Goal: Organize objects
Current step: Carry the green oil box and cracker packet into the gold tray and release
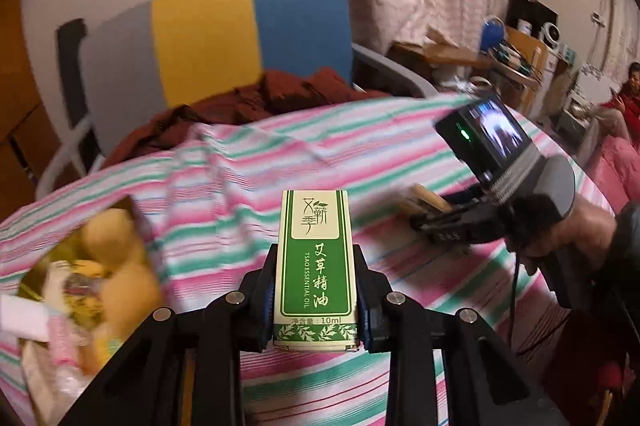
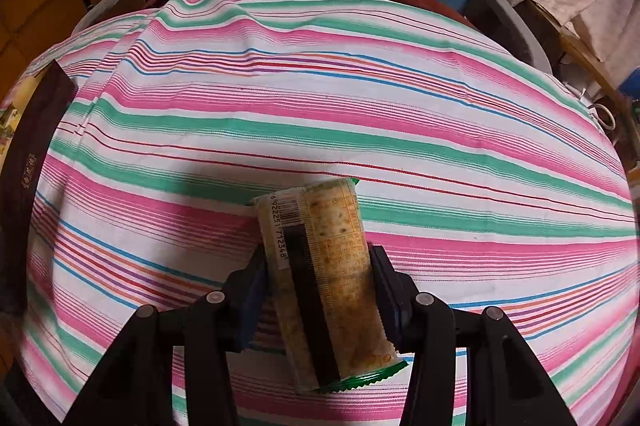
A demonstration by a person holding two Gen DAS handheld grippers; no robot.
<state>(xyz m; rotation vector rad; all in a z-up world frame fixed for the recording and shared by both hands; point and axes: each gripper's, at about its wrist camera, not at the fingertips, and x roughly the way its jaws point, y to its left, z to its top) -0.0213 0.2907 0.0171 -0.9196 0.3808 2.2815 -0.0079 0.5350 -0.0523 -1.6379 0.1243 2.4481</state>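
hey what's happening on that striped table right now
A person is tidying with two handheld grippers. The left gripper is clamped on a green essential oil box; the right gripper is clamped on a snack packet. Both are held above the striped cloth. An open box of items sits at the left edge.

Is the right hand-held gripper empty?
No, the right hand-held gripper is clamped on a cracker packet above the striped cloth.

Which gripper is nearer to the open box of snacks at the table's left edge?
Left. The left gripper, shut on the green essential oil box, is just right of the snack box. The right gripper, holding the cracker packet, sits farther right across the striped cloth.
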